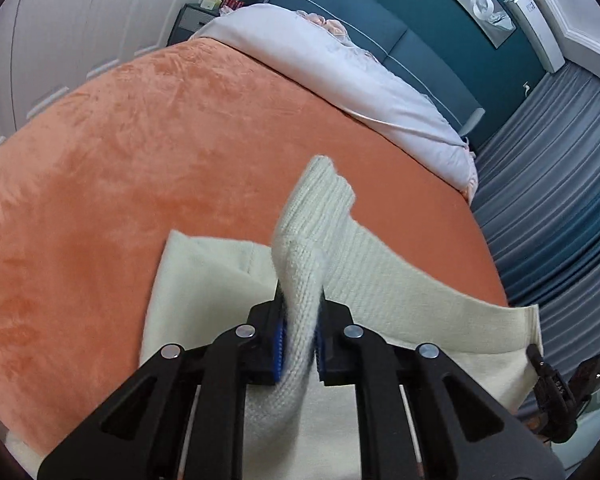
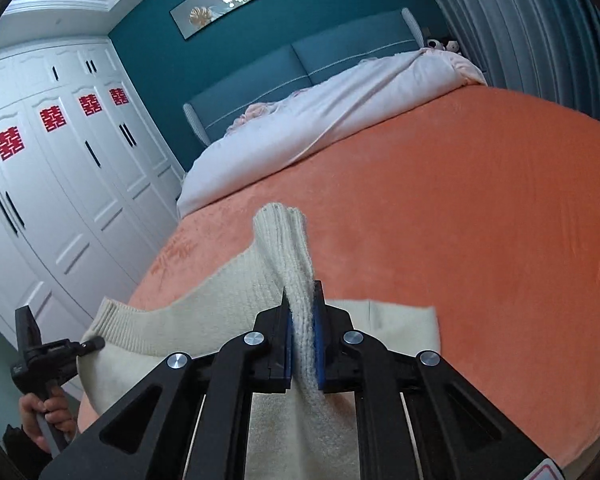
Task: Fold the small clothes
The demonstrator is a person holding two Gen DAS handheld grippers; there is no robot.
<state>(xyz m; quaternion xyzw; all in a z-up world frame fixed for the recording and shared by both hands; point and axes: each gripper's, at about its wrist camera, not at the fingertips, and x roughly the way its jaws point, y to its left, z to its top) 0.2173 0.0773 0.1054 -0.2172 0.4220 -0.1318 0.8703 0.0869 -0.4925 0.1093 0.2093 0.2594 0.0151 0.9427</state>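
Your left tool (image 1: 300, 320) pinches a bunched ribbed edge of the cream sweater (image 1: 400, 280); your right tool (image 2: 302, 332) clamps another, garment lifted over the orange bed's (image 2: 460, 220) near edge.

My left claw (image 1: 300, 312) and my right claw (image 2: 302, 316) each pinched a bunched edge of the sweater (image 1: 380, 280), which hung between them over the near end of the blanket (image 1: 140, 160). Beyond the blanket lay the quilt (image 1: 360, 80), and behind that stood the headboard (image 2: 340, 56). The wardrobe (image 2: 60, 184) stood to my left.
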